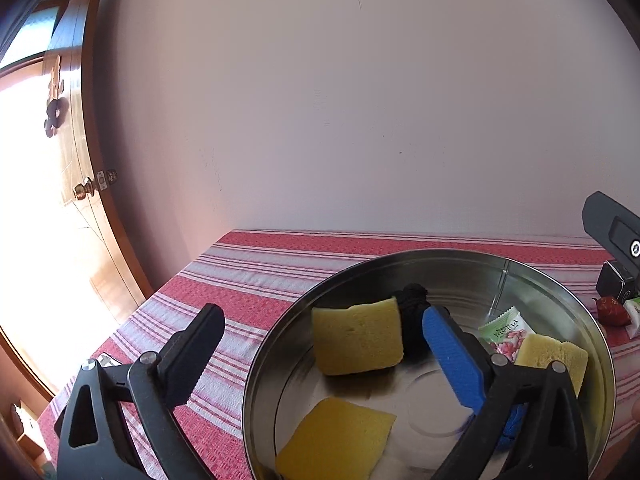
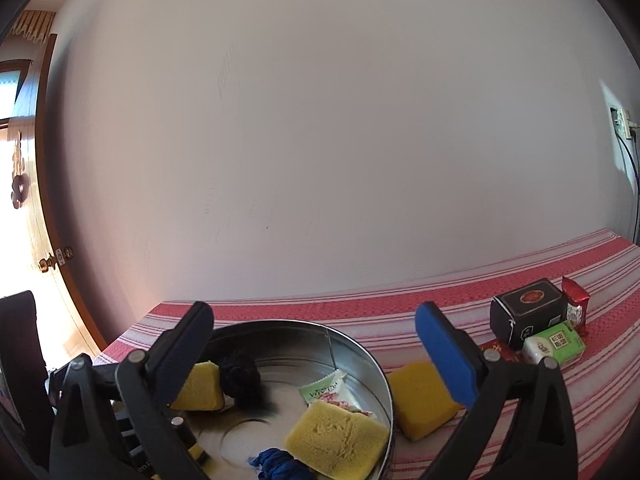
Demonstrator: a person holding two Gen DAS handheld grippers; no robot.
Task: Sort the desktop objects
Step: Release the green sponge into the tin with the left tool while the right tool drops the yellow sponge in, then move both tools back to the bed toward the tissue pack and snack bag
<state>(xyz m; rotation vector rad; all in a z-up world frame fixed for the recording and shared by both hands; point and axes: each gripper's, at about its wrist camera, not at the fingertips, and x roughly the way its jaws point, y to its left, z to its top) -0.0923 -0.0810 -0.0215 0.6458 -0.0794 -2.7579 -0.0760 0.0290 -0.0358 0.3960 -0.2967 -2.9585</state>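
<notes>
A round metal tin (image 1: 596,344) (image 2: 360,350) stands on the striped cloth. In it lie yellow sponges (image 1: 356,340) (image 2: 336,436), a black yarn bundle (image 1: 414,320) (image 2: 240,380), a blue yarn bundle (image 2: 276,462) and a green snack packet (image 1: 504,332) (image 2: 332,392). My left gripper (image 1: 320,344) is open and empty, its right finger inside the tin, its left finger outside. My right gripper (image 2: 316,344) is open and empty above the tin's right rim. Another yellow sponge (image 2: 420,398) lies on the cloth just right of the tin.
A black box (image 2: 528,314), a red packet (image 2: 574,304) and a green-white packet (image 2: 554,346) lie at the right of the red striped tablecloth (image 1: 248,280) (image 2: 440,292). A white wall is behind. A wooden door (image 1: 92,184) stands at the left.
</notes>
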